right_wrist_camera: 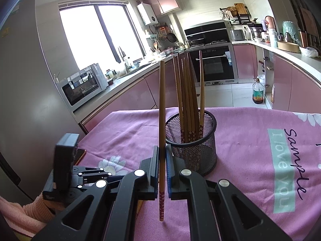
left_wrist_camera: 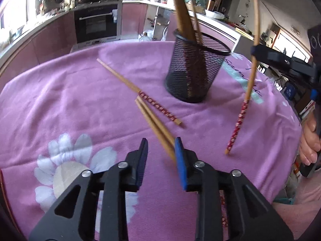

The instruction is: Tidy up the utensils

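Mesh holder (left_wrist_camera: 197, 68) on pink cloth (left_wrist_camera: 70, 104): approx. six chopsticks in, count unsure. Still out: one loose stick (left_wrist_camera: 138, 91); a pair (left_wrist_camera: 155, 127) between left gripper (left_wrist_camera: 161, 150) jaws, part-open, unpinched; one upright (right_wrist_camera: 162, 140) clamped in right gripper (right_wrist_camera: 162, 168).

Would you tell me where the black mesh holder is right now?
The black mesh holder stands upright on the pink cloth, just beyond the right gripper and slightly to its right in the right wrist view.
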`<action>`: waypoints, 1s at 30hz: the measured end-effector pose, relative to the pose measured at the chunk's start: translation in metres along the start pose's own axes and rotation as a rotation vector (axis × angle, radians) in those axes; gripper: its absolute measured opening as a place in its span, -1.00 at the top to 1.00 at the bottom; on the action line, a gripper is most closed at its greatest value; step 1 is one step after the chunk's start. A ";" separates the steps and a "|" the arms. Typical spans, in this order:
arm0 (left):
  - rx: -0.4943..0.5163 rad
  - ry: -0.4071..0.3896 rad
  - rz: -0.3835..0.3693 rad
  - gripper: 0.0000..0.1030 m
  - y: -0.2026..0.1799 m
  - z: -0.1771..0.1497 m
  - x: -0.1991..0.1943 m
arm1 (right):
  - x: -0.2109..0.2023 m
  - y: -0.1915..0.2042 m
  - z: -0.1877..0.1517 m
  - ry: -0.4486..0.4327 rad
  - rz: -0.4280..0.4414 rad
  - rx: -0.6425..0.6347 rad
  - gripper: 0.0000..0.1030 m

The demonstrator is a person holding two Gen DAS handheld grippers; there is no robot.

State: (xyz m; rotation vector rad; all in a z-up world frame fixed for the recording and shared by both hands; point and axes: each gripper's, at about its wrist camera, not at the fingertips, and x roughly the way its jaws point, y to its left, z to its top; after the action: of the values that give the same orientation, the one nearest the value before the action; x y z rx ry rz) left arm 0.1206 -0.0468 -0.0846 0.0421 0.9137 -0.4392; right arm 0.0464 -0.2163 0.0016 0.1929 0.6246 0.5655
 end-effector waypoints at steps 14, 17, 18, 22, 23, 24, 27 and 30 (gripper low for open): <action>-0.005 0.049 0.041 0.60 0.017 -0.007 0.008 | 0.001 -0.001 -0.001 0.003 0.002 -0.006 0.89; -0.007 0.045 0.087 0.53 0.025 -0.005 0.009 | 0.001 0.000 -0.001 0.005 0.001 -0.012 0.89; -0.008 0.045 0.090 0.53 0.026 -0.004 0.010 | 0.001 0.000 -0.001 0.006 0.000 -0.015 0.89; 0.004 0.036 0.110 0.55 0.025 -0.002 0.013 | 0.002 0.001 -0.001 0.008 0.000 -0.021 0.89; 0.007 0.032 0.121 0.62 0.024 -0.001 0.014 | 0.002 0.002 -0.001 0.009 0.000 -0.022 0.89; 0.011 0.029 0.127 0.71 0.023 -0.001 0.015 | 0.003 0.002 -0.001 0.010 0.001 -0.022 0.89; 0.015 0.023 0.124 0.86 0.018 0.000 0.016 | 0.005 0.004 -0.001 0.012 0.002 -0.027 0.89; 0.021 0.016 0.140 0.86 0.015 -0.002 0.015 | 0.005 0.004 -0.001 0.013 0.002 -0.029 0.89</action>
State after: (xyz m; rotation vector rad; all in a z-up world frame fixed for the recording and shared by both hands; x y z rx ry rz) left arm 0.1333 -0.0377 -0.0997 0.1278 0.9156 -0.3185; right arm 0.0476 -0.2097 -0.0001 0.1628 0.6284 0.5777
